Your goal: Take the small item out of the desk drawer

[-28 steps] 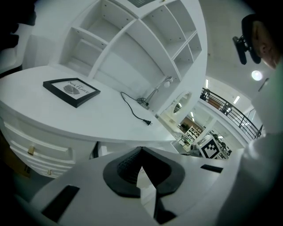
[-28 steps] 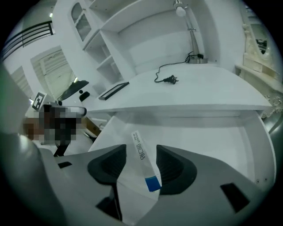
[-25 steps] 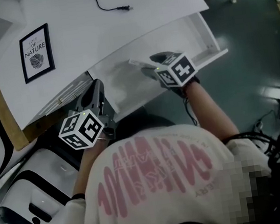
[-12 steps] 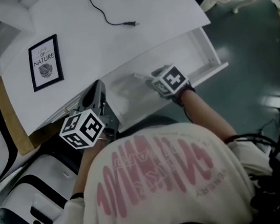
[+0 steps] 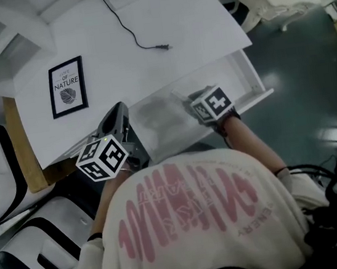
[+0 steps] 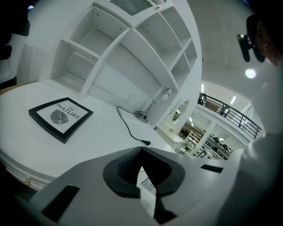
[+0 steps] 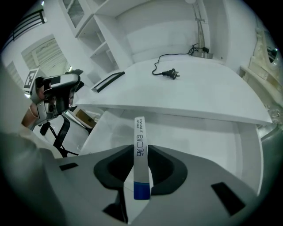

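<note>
Right gripper (image 7: pixel 140 149), jaws just closing, clamps the slim white box (image 7: pixel 139 132) over the open drawer (image 7: pixel 199 141); left gripper (image 6: pixel 141 149) jaws together.

In the head view the right hand-held gripper (image 5: pixel 183 96) is hiding its own jaws beneath its body. The print on the slim white box with a blue end (image 7: pixel 139 145) is showing too small to read, and the curved white tabletop (image 5: pixel 146 65) is covering the back of the open white drawer (image 5: pixel 244 76).

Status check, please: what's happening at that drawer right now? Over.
Left gripper shut, empty. Right gripper jaws just closing, pinching thin white box over open drawer. Nothing blocking.
</note>
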Action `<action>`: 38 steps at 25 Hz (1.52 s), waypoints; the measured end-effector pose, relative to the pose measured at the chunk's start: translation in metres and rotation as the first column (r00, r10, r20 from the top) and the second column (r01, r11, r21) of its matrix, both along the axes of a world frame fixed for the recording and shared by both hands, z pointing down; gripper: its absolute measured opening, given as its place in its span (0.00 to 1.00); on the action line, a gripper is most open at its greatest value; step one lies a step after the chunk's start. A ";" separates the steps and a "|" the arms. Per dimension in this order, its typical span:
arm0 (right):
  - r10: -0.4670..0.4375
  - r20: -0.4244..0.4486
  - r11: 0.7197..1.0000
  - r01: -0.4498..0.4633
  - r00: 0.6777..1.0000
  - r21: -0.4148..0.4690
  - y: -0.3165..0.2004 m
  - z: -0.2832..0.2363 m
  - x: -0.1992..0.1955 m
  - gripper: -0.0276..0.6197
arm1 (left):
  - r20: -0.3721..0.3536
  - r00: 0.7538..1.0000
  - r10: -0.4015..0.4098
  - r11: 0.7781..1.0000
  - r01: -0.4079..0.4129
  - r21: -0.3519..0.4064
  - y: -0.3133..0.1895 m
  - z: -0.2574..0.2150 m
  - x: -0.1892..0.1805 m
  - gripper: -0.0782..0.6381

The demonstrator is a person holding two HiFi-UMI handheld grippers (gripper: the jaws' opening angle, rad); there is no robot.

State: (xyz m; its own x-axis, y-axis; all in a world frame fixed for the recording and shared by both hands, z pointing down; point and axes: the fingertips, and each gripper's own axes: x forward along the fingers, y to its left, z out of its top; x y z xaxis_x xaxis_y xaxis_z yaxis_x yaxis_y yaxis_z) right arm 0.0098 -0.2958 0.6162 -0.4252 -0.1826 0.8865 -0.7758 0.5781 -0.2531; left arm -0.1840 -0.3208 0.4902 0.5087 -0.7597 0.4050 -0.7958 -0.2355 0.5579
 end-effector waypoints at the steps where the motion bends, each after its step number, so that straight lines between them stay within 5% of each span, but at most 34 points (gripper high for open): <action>1: -0.005 -0.010 1.000 0.005 1.000 0.012 -0.001 -0.005 0.002 0.21 | -0.002 1.000 0.000 1.000 0.000 0.003 0.000 -0.002 0.001 0.15; 7: 0.001 -0.027 0.997 0.001 1.000 0.076 -0.006 -0.034 0.009 0.21 | 0.017 1.000 -0.007 1.000 0.008 -0.019 -0.003 -0.005 0.001 0.15; 16: 0.139 0.079 0.972 -0.151 0.987 0.180 -0.025 -0.084 0.038 0.20 | 0.032 0.997 -0.071 0.997 0.071 -0.013 -0.008 -0.014 0.003 0.15; 20: 0.226 0.158 0.925 -0.262 0.961 0.276 -0.040 -0.119 0.052 0.20 | 0.033 0.996 -0.081 0.997 0.080 0.016 -0.004 -0.028 0.007 0.15; 25: 0.316 0.360 0.832 -0.439 0.878 0.340 -0.061 -0.170 0.061 0.20 | 0.010 0.995 -0.104 0.993 0.103 0.059 0.002 -0.045 0.009 0.15; 33: 0.244 0.570 0.715 -0.543 0.784 0.440 -0.051 -0.250 0.070 0.20 | -0.009 0.988 -0.151 0.981 0.151 0.122 0.026 -0.078 0.018 0.15; 38: 0.212 0.647 0.692 -0.580 0.733 0.430 -0.025 -0.284 0.085 0.20 | -0.026 0.986 -0.166 0.976 0.168 0.137 0.050 -0.097 0.036 0.15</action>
State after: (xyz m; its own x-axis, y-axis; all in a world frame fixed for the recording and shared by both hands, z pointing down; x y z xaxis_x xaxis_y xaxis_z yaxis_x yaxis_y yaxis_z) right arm 0.0945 -0.3203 0.3320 -0.5215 -0.8283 0.2047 -0.8133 0.4101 -0.4126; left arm -0.1477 -0.2705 0.3930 0.3753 -0.8825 0.2835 -0.8223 -0.1758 0.5412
